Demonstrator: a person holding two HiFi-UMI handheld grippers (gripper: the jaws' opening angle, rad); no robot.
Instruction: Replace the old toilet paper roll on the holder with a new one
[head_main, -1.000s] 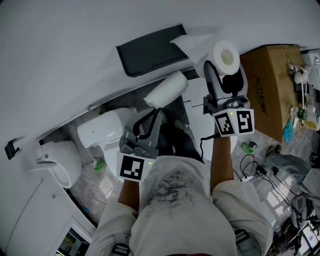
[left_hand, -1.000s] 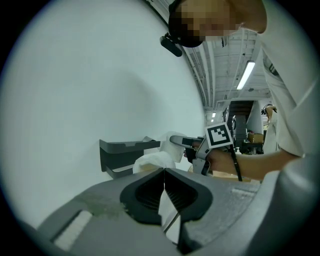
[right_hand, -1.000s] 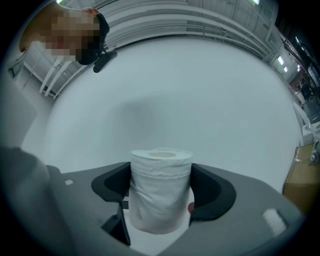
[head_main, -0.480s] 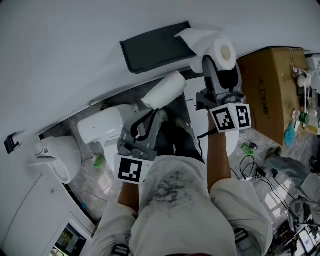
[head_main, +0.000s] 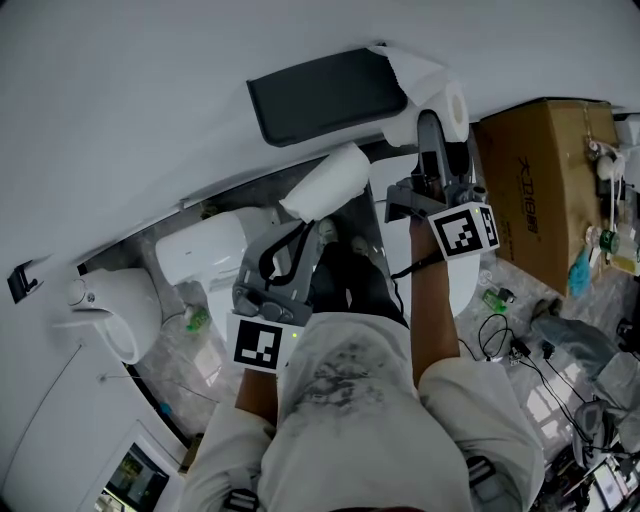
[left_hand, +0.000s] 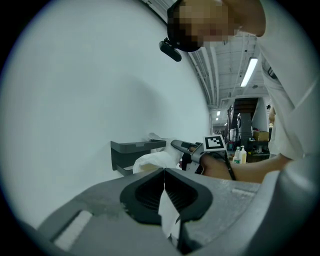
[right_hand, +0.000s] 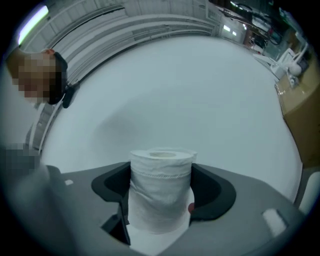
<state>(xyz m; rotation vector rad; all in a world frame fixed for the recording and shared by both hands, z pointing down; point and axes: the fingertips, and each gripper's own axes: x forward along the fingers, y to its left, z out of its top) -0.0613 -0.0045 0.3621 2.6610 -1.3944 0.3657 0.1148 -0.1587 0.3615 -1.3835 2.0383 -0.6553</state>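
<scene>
Writing: dark print on side of cardboard box (head_main: 545, 160), too small to read; black-and-white square markers on both gripper cubes.

Surroundings, head view: box at 2 o'clock, white toilet (head_main: 110, 315) at 9 o'clock, cables (head_main: 510, 345) on floor at 4 o'clock, green bottle (head_main: 197, 325) beside toilet.

Counts: two rolls, two grippers, one holder, one box.

Right gripper (head_main: 438, 140) clamped on new roll (right_hand: 160, 190); roll at 3 o'clock of wall holder (head_main: 325, 95), loose sheet overlapping holder's right corner.

Left gripper (left_hand: 164, 192) closed, pinching paper of other roll (head_main: 325, 185), at 6 o'clock of holder.
</scene>
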